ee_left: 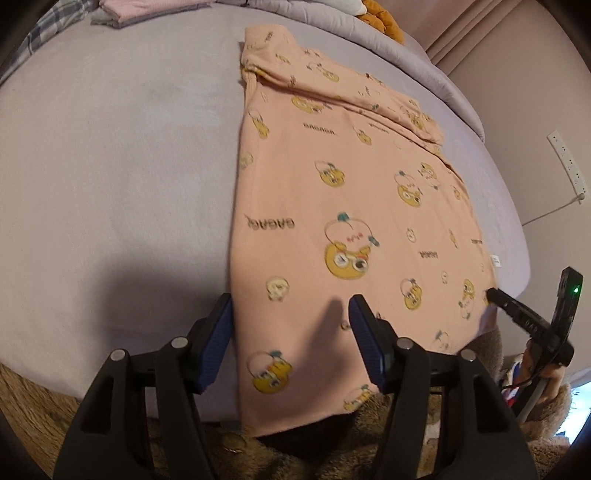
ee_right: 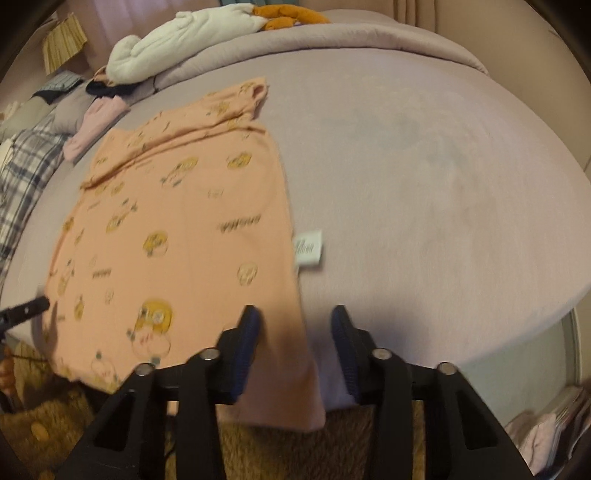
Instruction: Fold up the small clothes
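Observation:
A small peach shirt point(ee_left: 343, 206) with yellow cartoon prints lies flat on the lilac bed, its sleeve folded across the top and its hem hanging over the near edge. It also shows in the right wrist view point(ee_right: 177, 236), with a white label point(ee_right: 308, 247) at its right edge. My left gripper point(ee_left: 290, 306) is open, its jaws either side of the shirt's lower left corner. My right gripper point(ee_right: 293, 317) is open over the lower right corner. The right gripper's tip point(ee_left: 496, 295) shows in the left wrist view.
The lilac bed point(ee_right: 424, 166) spreads wide to the right of the shirt. Folded pink clothes point(ee_right: 96, 122), a plaid cloth point(ee_right: 26, 177) and a white and orange plush toy point(ee_right: 192, 29) lie at the back. A brown shaggy rug point(ee_left: 332, 458) is below the bed edge.

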The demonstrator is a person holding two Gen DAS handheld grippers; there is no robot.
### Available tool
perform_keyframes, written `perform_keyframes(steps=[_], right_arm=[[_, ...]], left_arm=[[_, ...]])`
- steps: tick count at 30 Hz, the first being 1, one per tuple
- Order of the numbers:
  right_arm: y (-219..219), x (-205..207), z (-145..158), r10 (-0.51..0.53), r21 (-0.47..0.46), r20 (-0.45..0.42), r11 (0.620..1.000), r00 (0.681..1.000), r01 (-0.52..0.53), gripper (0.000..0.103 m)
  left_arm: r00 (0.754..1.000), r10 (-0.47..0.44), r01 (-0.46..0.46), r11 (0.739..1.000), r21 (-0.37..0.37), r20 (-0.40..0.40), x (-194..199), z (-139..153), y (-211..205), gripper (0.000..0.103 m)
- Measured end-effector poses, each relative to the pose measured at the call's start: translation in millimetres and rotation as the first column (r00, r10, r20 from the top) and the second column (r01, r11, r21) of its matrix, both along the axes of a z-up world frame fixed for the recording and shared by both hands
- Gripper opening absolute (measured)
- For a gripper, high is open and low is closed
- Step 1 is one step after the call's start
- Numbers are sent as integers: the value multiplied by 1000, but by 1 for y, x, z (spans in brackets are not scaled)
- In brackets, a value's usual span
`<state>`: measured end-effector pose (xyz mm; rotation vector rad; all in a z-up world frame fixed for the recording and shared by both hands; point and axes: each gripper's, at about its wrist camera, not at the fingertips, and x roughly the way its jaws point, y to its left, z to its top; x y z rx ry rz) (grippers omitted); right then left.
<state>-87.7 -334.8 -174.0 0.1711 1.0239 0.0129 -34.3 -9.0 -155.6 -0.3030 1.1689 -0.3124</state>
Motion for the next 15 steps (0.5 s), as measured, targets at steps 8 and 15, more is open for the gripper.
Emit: perform_keyframes(steps=[8, 15], right_arm=[[11, -8, -8, 56, 38, -7, 998, 998, -56, 8], [21, 8, 21, 100, 95, 86, 990, 991, -109, 6]], left_arm=[[996, -44, 36, 994, -106, -74, 0, -14, -7, 4], [1000, -21, 20, 991, -130, -7, -1, 10, -6, 5]])
